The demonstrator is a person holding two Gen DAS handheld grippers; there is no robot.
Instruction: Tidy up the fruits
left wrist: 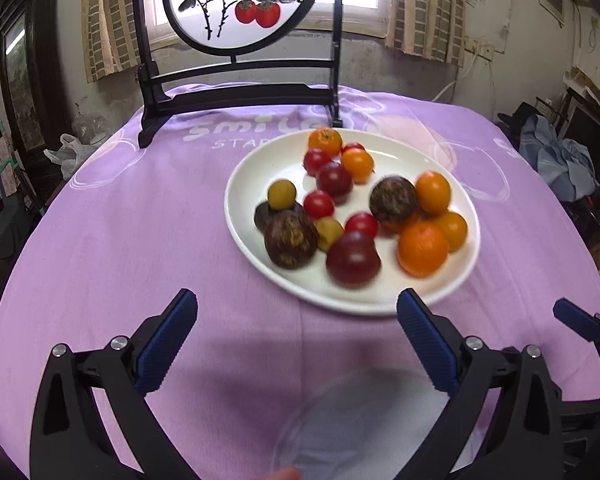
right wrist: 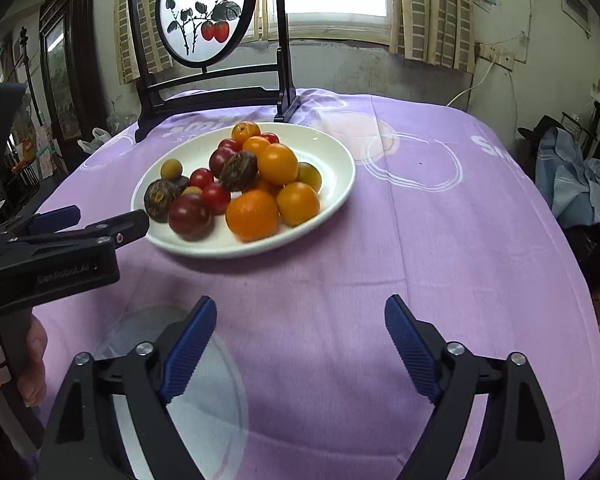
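Holding both ribbed blue-padded grippers, left (left wrist: 296, 304) and right (right wrist: 300, 312), spread wide and empty, we see round glossy fruits (right wrist: 252, 214) heaped on an oval white plate (right wrist: 340, 184) atop lilac cloth (right wrist: 440, 260).

My left gripper (left wrist: 296, 312) pointed steeply down, jaws spread wide, nothing between the pads. My right gripper (right wrist: 300, 316) was tilted down alike, jaws wide and empty. My hand (right wrist: 28, 364) was wrapped round the left gripper's handle.
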